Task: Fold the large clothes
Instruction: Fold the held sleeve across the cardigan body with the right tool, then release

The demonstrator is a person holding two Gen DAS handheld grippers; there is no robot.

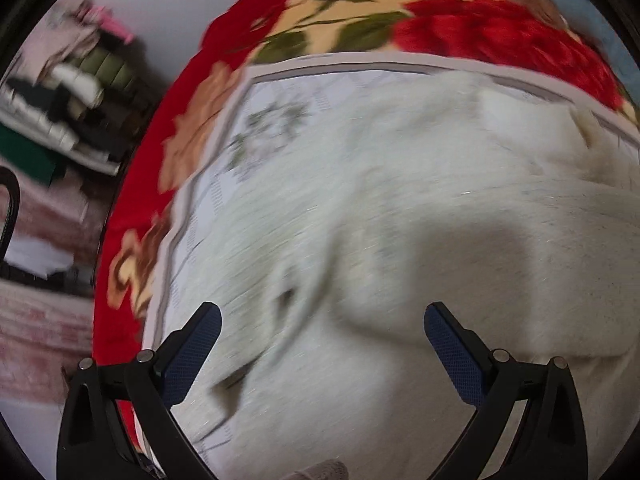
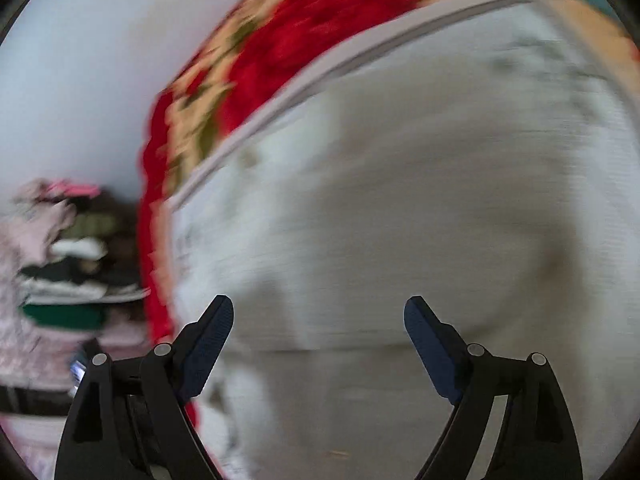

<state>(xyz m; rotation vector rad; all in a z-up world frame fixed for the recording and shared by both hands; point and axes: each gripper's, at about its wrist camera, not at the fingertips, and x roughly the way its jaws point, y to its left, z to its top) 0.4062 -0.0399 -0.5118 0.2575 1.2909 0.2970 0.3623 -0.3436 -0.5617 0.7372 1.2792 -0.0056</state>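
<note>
A large white garment [image 1: 400, 248] lies rumpled on a pale printed sheet [image 1: 256, 120] over a bed. It fills most of the left wrist view and shows blurred in the right wrist view [image 2: 400, 220]. My left gripper [image 1: 322, 318] is open and empty, just above the garment's folds. My right gripper [image 2: 319, 310] is open and empty, above the same cloth near its left edge.
A red floral blanket [image 1: 460, 28] lies under the sheet and hangs over the bed's far and left sides [image 2: 320, 28]. A stack of folded clothes [image 1: 72, 112] stands left of the bed, also in the right wrist view [image 2: 68, 272]. A pale wall [image 2: 88, 80] is behind.
</note>
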